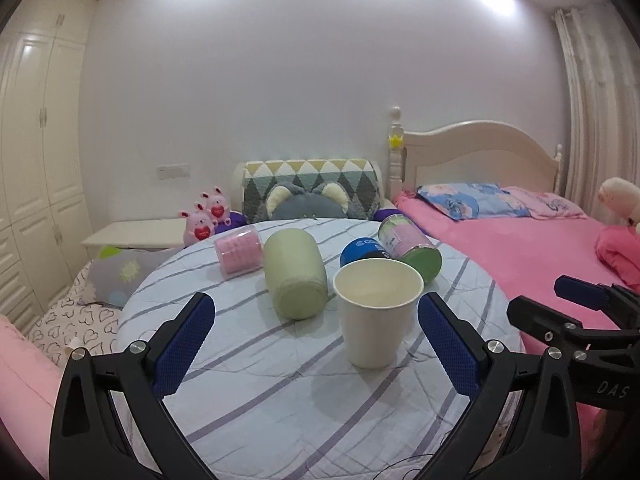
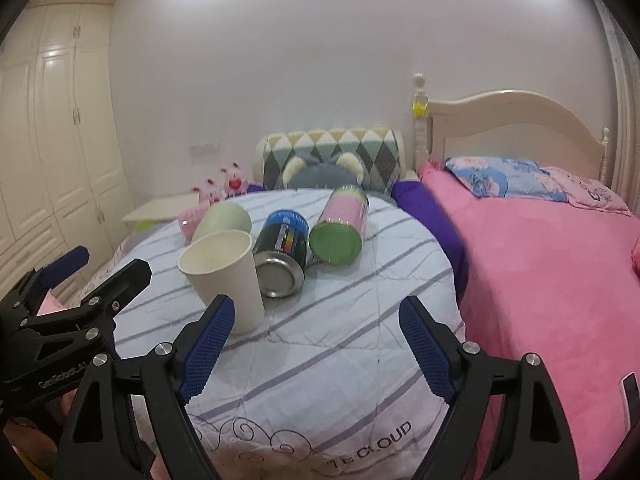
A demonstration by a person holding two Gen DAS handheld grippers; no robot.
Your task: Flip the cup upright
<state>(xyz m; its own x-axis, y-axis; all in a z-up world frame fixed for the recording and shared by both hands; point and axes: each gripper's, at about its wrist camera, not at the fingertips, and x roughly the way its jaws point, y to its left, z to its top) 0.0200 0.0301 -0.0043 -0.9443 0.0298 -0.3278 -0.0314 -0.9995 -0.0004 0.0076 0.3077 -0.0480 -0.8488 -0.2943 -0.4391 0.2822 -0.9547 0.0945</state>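
Observation:
A white paper cup [image 1: 376, 316] stands upright, mouth up, on the round table with the striped cloth [image 1: 280, 400]. It also shows in the right wrist view [image 2: 226, 276]. My left gripper [image 1: 316, 340] is open and empty, with the cup between its fingers nearer the right finger, not touching. My right gripper [image 2: 316, 344] is open and empty, just right of the cup and nearer to me. The right gripper shows at the right edge of the left wrist view [image 1: 568, 308]; the left gripper shows at the left of the right wrist view [image 2: 80, 280].
Lying on the cloth behind the cup: a pale green cylinder [image 1: 294, 278], a pink roll [image 1: 239, 253], a blue can [image 2: 282, 254] and a green-capped pink can [image 2: 340, 226]. A pink bed [image 2: 552, 280] is to the right, wardrobes [image 1: 36, 180] to the left.

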